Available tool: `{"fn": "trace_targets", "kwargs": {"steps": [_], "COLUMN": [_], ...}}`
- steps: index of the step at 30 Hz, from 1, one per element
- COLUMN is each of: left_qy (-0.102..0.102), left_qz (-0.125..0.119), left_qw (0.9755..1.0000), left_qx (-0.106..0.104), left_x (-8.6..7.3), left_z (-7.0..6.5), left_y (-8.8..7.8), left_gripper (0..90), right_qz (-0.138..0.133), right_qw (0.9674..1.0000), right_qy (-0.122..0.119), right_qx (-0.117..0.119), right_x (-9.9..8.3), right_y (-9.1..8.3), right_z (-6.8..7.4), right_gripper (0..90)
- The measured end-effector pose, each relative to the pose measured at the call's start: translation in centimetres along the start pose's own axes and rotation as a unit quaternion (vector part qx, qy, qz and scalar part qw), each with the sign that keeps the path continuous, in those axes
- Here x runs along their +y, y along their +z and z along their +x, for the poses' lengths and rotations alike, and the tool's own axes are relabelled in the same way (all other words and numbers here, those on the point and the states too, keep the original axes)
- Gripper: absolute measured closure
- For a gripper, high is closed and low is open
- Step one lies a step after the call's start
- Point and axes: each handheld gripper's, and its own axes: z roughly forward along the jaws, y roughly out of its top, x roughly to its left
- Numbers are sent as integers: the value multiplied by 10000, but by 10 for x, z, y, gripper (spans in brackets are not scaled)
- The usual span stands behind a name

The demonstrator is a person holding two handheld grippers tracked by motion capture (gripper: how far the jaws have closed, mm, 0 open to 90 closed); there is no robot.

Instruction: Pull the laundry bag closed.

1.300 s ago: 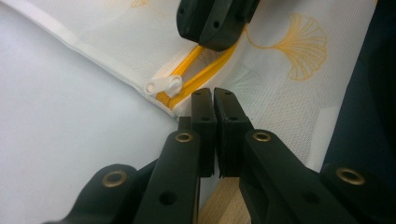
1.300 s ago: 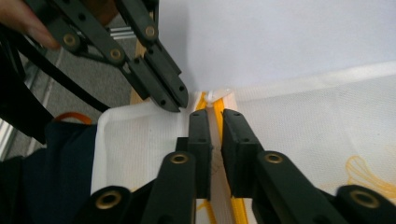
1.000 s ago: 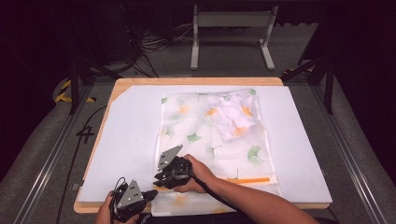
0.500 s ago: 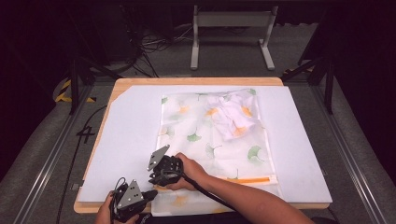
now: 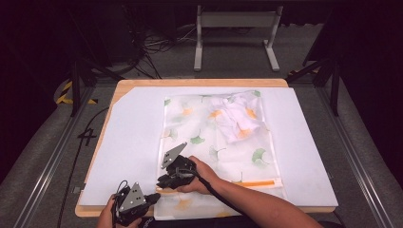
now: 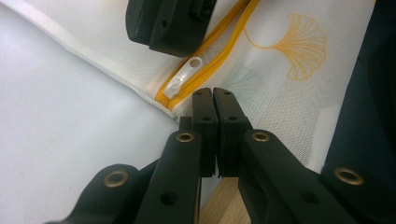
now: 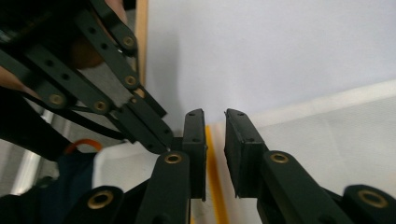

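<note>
You are pinching mesh bag (image 6: pixel 289 88) corner with left gripper (image 6: pixel 214 100), jaws together. You are hovering right gripper (image 7: pixel 215 135), jaws just opening, apart, over orange zipper (image 7: pixel 212 172).

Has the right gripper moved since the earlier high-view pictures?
Yes. The right gripper has slid left along the orange zipper toward the mesh bag's near left corner; its slightly parted jaws have just been opening.

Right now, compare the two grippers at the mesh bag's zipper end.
The left gripper is shut, pinching the mesh bag at its corner; the right gripper has a narrow gap, open over the orange zipper. In the high view, the left sits at the table's near edge, the right farther in. Both are black.
</note>
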Motion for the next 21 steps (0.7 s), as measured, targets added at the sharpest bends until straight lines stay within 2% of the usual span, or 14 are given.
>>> {"fn": "trace_targets", "kwargs": {"steps": [4, 6, 8, 10, 12, 14, 21], "left_qy": [-1, 0, 5, 13, 18, 17, -13], "left_qz": [0, -4, -6, -4, -7, -9, 1], "left_qw": [10000, 10000, 10000, 10000, 10000, 10000, 10000], "left_qx": [-10, -11, -7, -15, -22, -26, -21], "left_x": [0, 0, 0, 0, 0, 0, 0], "left_z": [0, 1, 0, 1, 1, 1, 1], "left_y": [0, 0, 0, 0, 0, 0, 0], "left_gripper": [883, 883, 883, 883, 883, 883, 883], "right_qz": [-38, 7, 129, 205, 235, 200, 79], "right_qw": [9998, 9999, 9999, 9998, 9997, 9997, 9996], "right_qy": [76, 42, 30, 52, 39, 99, 271], "right_qx": [173, 141, 7, -41, -77, -48, -14], "right_x": [-1, -1, -1, -3, -5, -8, -11], "right_y": [3, 6, 11, 14, 16, 16, 13], "right_z": [3, 5, 5, 4, 4, 3, 3], "right_gripper": [739, 732, 731, 739, 811, 842, 849]}}
